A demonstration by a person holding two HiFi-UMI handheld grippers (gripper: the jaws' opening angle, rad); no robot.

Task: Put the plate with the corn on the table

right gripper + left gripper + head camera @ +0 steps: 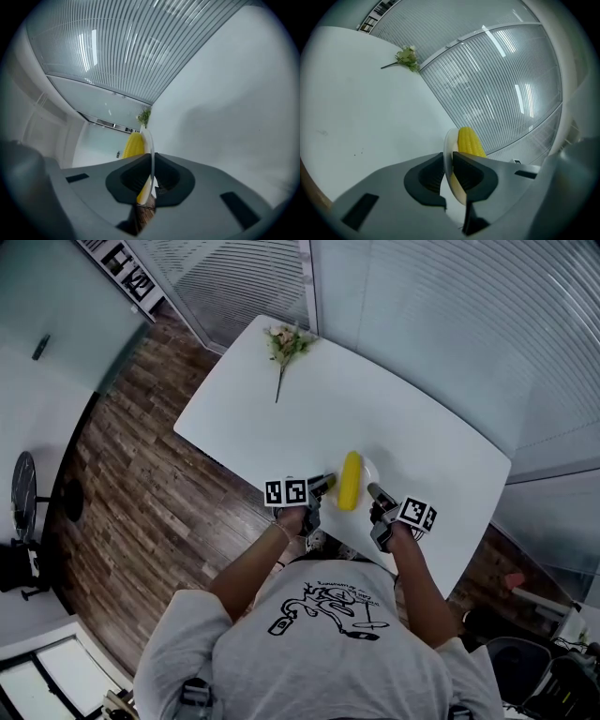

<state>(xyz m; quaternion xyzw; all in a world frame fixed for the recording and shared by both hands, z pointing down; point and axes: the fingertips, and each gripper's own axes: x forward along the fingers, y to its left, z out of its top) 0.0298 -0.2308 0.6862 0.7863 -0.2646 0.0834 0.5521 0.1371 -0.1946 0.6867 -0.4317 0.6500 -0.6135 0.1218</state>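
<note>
Head view has the plate [369, 468] with the corn [350, 480] low at the near edge of the white tabletop [403, 418], with the left tool [328, 485] and right tool [375, 491] on either side. Only the gripper views show the grip: each tool is pinching the plate's rim. Can't tell if it's touched down. A flower sprig [286, 343] lies at the far end.

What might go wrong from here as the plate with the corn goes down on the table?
1. The left tongs and right tongs pinch only the thin rim of the plate; an uneven release could tip it.
2. The corn lies loose and could roll off.
3. The plate is near the front edge of the table, with floor showing under it in the right gripper view; it might end overhanging.
</note>
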